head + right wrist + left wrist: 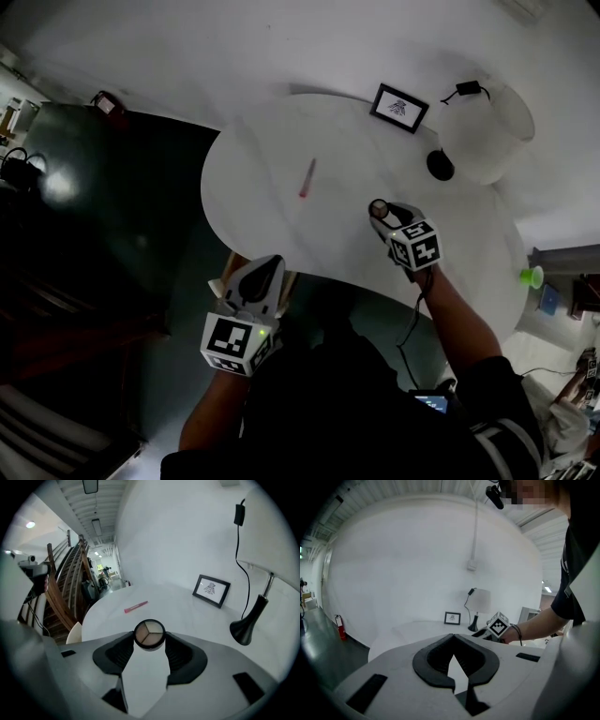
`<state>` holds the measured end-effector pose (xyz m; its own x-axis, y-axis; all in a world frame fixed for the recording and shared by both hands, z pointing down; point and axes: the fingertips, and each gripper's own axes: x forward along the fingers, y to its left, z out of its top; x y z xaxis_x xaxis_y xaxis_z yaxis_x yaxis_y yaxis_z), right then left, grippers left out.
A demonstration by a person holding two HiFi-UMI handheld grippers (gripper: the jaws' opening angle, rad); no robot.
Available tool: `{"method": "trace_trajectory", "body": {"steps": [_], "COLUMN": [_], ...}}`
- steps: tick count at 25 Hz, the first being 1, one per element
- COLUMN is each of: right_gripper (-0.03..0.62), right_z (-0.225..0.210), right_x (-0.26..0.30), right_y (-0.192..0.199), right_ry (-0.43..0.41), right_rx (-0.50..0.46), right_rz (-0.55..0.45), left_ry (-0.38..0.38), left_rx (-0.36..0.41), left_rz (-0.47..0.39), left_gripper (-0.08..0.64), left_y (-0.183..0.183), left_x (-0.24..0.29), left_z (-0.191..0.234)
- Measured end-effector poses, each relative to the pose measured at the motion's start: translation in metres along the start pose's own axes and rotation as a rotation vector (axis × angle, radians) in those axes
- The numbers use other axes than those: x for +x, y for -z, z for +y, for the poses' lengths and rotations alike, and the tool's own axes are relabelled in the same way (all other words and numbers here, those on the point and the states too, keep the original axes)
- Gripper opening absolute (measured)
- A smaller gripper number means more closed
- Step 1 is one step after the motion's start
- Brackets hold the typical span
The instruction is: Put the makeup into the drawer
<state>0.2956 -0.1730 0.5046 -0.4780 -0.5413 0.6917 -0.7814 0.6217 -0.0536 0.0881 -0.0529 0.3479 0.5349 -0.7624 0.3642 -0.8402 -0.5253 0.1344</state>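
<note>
The compact [149,633], round with three powder shades in a black rim, is clamped between the tips of the right gripper [384,216] and held over the table [272,225], near its front edge. Only the right gripper view shows the shades. In the head view the compact is just a small dark ring at the jaw tips.

A pink stick [307,178] lies flat on the table, left of its middle and well apart from the compact. At the table's far side stand a frame [399,107] and a lamp [478,136]. The head view looks down on the lamp's white shade, while the right gripper view shows its black base and stem and a plug [239,513] on the wall above the table. The left gripper view catches neither the compact nor the stick. It does take in the right gripper's marker cube, with the frame and lamp behind it.

The table is white and round. It stands against a white wall on a dark green floor [112,187]. Left of the table, a red extinguisher [340,626] stands by the wall, and wooden stairs [65,588] show only in the right gripper view.

The left gripper [453,637] is pressed closed with nothing between its pads. It hangs off the table, just past the front-left edge, above a wood-coloured edge that cannot be identified. The right forearm reaches across the table's front edge, with its gripper tilted down toward the top. The left forearm is bent in close to the body.
</note>
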Motion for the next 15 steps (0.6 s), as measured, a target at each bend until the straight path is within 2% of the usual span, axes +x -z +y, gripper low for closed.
{"method": "trace_trajectory", "body": {"steps": [7, 15], "right_gripper": [0.212, 0.212], "right_z": [0.069, 0.166], "right_x": [-0.018, -0.034], "right_y": [-0.029, -0.066], "right_ry": [-0.04, -0.124], "right_rx": [-0.023, -0.057], "right_rz": [-0.051, -0.113], "left_ry": [-0.016, -0.075], "left_rx": [0.0, 0.0], "left_rz": [-0.027, -0.05], "left_gripper": [0.012, 0.012], "left_y": [0.011, 0.03], "left_x": [-0.056, -0.124], "left_z": [0.022, 0.055]}}
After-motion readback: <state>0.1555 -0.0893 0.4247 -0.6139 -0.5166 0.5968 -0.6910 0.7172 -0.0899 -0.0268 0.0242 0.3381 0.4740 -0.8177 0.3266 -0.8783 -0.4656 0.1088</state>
